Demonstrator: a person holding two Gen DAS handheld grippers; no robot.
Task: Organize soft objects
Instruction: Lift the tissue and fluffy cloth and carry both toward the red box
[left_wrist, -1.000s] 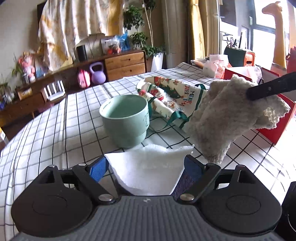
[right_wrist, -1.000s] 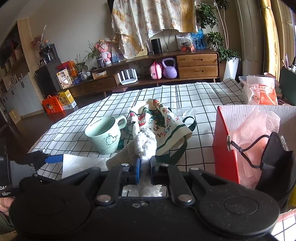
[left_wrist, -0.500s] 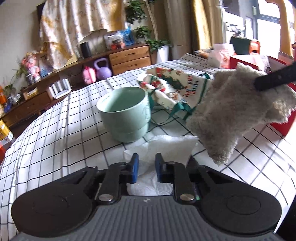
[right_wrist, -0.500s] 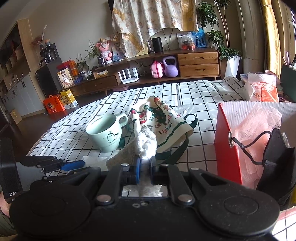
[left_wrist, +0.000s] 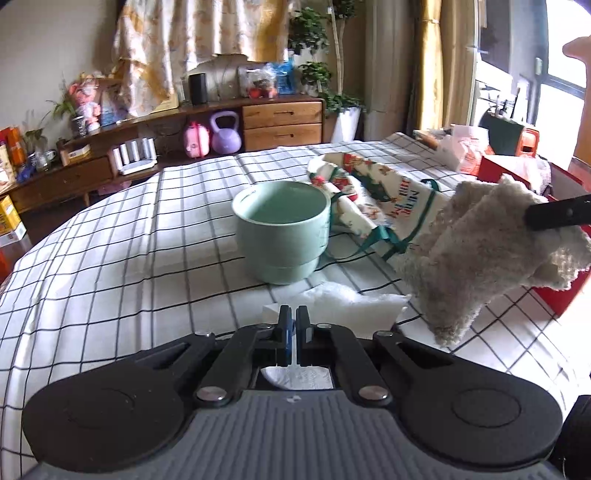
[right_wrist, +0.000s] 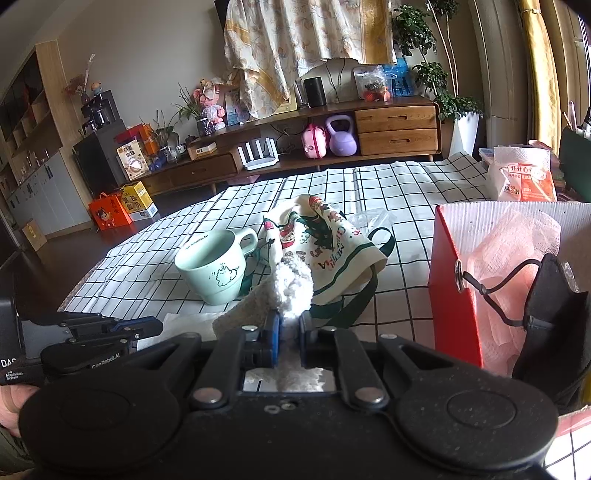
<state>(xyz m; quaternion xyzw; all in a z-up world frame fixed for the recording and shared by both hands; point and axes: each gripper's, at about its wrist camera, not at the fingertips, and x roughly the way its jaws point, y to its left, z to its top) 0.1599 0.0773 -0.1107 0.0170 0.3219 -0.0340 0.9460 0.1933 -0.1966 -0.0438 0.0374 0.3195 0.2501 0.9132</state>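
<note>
The left claw (left_wrist: 292, 328) has its two fingers pressed together on the near edge of one white tissue (left_wrist: 351, 306). The tissue lies flat on the worktop (left_wrist: 147, 236), just in front of the one green mug (left_wrist: 282, 230). The mug sits close behind it, so there is little room between them.

The right claw (right_wrist: 287, 332) is pinching one fluffy cream cloth (right_wrist: 291, 284). In the left view the cloth (left_wrist: 480, 254) hangs in the air off the worktop, with its low corner near the right end of the tissue. It blocks part of the red box behind it.

Past the mug there is one Christmas cloth bag (right_wrist: 325, 254) with green straps. It lies crumpled on the worktop and touches the mug's handle side. A bit of clear plastic (right_wrist: 373, 218) lies just behind it.

On the right stands one red box (right_wrist: 454, 295), open at the top. Inside it are one pink mesh cloth (right_wrist: 513, 251) and one black mask (right_wrist: 554, 306) with a thin cord. The box's left wall is near the bag's straps.

The checked worktop has lots of open room to the left of the mug and at the far side. One orange and white packet (right_wrist: 521, 181) sits at the far right edge.
</note>
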